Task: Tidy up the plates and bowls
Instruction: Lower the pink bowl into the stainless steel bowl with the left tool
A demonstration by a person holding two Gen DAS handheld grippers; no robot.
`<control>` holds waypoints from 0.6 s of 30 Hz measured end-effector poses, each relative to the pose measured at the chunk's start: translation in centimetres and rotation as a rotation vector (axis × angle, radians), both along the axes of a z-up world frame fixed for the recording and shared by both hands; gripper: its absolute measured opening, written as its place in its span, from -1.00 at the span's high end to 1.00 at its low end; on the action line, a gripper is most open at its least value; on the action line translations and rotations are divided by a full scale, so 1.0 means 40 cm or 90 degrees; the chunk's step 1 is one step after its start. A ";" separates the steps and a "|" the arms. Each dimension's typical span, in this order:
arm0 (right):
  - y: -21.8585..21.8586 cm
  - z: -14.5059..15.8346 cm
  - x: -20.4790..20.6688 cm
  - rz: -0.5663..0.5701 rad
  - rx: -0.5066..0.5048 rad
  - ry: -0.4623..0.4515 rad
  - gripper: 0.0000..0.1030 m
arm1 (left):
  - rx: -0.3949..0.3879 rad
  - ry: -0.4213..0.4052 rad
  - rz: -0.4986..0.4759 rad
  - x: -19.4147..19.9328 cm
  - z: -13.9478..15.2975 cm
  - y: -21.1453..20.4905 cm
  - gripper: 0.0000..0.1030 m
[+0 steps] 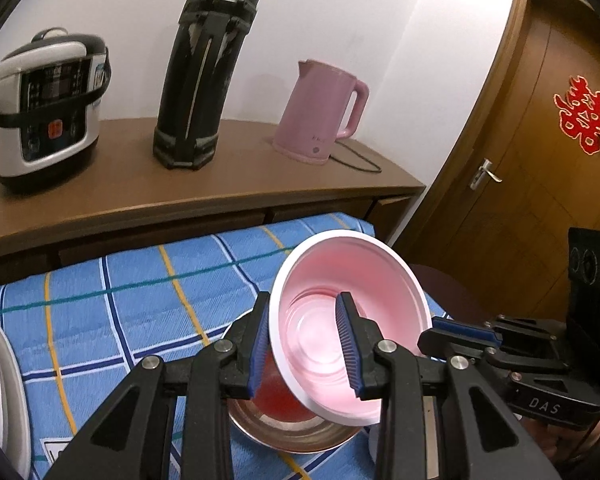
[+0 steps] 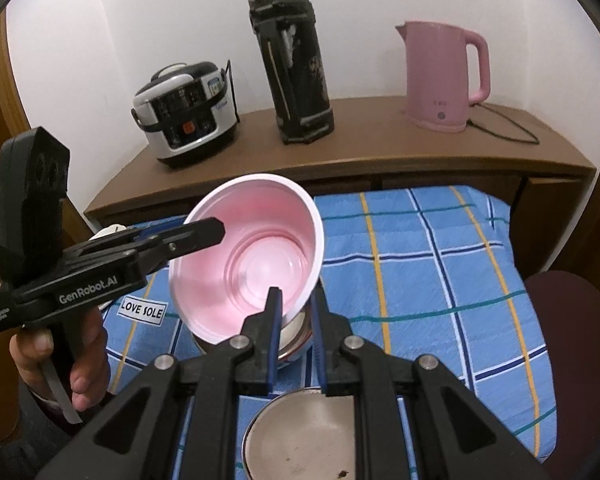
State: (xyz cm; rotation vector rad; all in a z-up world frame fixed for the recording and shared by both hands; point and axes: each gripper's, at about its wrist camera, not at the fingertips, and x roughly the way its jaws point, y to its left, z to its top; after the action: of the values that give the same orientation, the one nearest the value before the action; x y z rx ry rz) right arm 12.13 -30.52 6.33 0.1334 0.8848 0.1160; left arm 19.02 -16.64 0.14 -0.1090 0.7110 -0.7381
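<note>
Nearest my right camera sits a steel bowl (image 2: 300, 436) on the blue checked cloth (image 2: 440, 272). Both hand-held grippers grasp one pink bowl (image 1: 340, 320), tilted in the air: my left hand-held gripper (image 1: 304, 344) is clenched on its near rim, my right hand-held gripper (image 2: 296, 340) pinches the opposite wall. Below it rests another steel bowl (image 1: 296, 432). Behind, the wooden surface (image 1: 204, 184) carries a rice cooker (image 1: 44, 108) and pink kettle (image 1: 320, 112).
</note>
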 end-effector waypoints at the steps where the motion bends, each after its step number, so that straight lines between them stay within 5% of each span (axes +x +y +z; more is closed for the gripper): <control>1: 0.001 -0.002 0.001 0.001 0.001 0.003 0.71 | 0.003 0.004 0.001 0.002 -0.002 0.000 0.32; 18: 0.014 -0.047 0.011 0.012 0.026 0.045 0.70 | 0.027 0.042 0.011 0.021 -0.026 0.005 0.32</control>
State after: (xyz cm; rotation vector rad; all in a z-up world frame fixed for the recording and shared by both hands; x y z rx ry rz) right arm 12.55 -29.96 4.45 0.1678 0.9540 0.1469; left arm 19.87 -16.42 -0.90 -0.1012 0.7871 -0.7053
